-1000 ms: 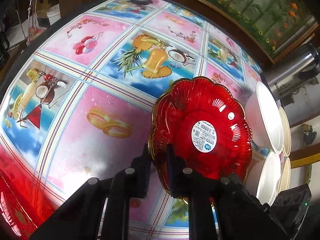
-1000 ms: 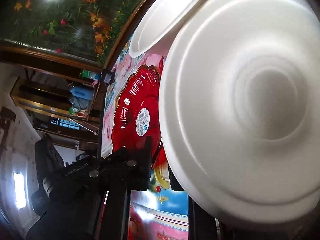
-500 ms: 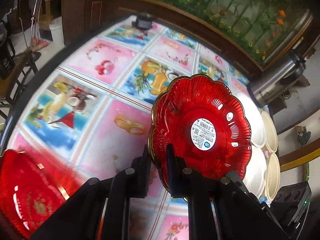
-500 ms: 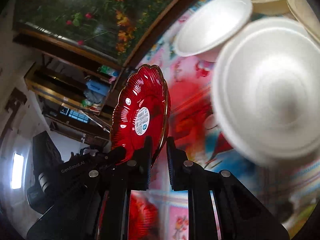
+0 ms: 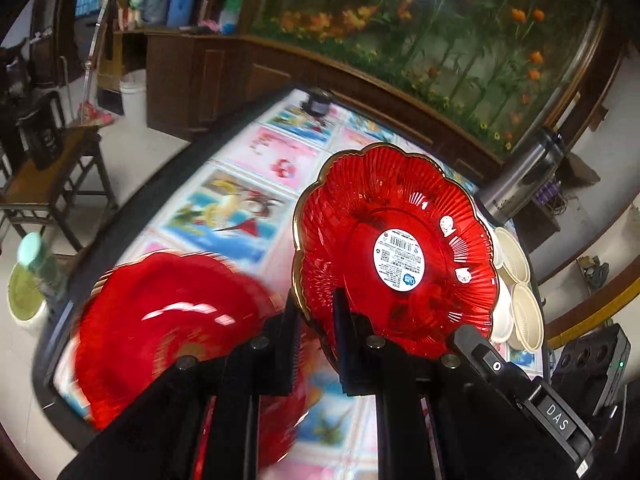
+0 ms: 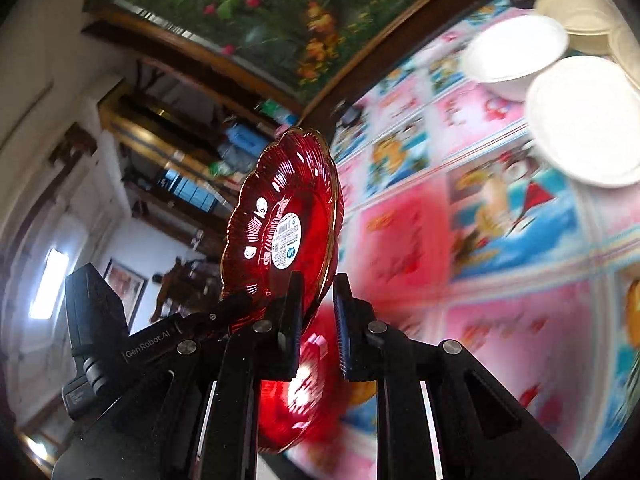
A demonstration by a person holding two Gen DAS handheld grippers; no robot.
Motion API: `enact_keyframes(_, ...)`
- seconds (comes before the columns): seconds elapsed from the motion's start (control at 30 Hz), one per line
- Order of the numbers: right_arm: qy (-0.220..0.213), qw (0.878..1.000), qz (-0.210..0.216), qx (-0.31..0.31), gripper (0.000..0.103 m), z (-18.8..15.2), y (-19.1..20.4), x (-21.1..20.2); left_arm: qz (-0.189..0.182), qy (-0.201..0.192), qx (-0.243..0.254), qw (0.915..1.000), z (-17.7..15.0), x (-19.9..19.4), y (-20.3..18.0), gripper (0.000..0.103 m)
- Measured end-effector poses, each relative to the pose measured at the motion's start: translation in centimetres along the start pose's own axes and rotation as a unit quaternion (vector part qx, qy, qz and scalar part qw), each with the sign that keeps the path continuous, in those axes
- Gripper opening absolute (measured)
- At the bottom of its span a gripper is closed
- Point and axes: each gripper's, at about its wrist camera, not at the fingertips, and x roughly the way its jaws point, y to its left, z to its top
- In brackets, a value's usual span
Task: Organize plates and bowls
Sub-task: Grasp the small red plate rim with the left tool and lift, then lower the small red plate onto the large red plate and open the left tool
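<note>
Both grippers grip the rim of one red scalloped plate [image 5: 396, 252] with a white barcode label, held upright above the table. My left gripper [image 5: 316, 320] is shut on its lower edge. My right gripper [image 6: 318, 308] is shut on the same plate [image 6: 284, 228], seen edge-on. A stack of red plates [image 5: 168, 328] lies below on the table's near left; it also shows in the right wrist view [image 6: 296, 396]. White foam bowls [image 6: 516, 52] and a foam plate [image 6: 584, 120] sit at the table's right end.
The table [image 5: 256, 200] carries a bright fruit-print cloth. Cream bowls [image 5: 524, 312] and a steel thermos [image 5: 520, 184] stand at the far right. A wooden chair [image 5: 44, 184] and a bucket [image 5: 132, 92] are on the floor to the left.
Both grippers have lifted the red plate higher and carried it left, away from the white bowls. The stack of red plates has come into view beneath.
</note>
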Motion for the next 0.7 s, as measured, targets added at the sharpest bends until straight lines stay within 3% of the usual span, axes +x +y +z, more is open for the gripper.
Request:
enact_keyframes(0.17,0.044,0.998,0.014,-0.031,0.014,-3.4,3.2,1.5,0.027,-0.018,-0.01,0.9994,-1.8,-3.3,3.7,0.013)
enact_keyframes(0.3,0.085,0.995,0.008,-0.053,0.014,-5.8,4.7,3.4,0.042,-0.009,-0.026,0.9987,-3.3,-4.3,6.5,0.013)
enact_keyframes(0.53,0.158,0.985,-0.032,-0.061,0.014,-8.6,4.4,7.4,0.058,0.037,-0.061,0.9957,-5.5,-2.2,10.3,0.014)
enact_keyframes(0.7,0.185,0.979,-0.059,-0.063,0.014,-9.1,3.8,9.7,0.061,0.061,-0.07,0.9938,-6.1,-1.2,11.5,0.017)
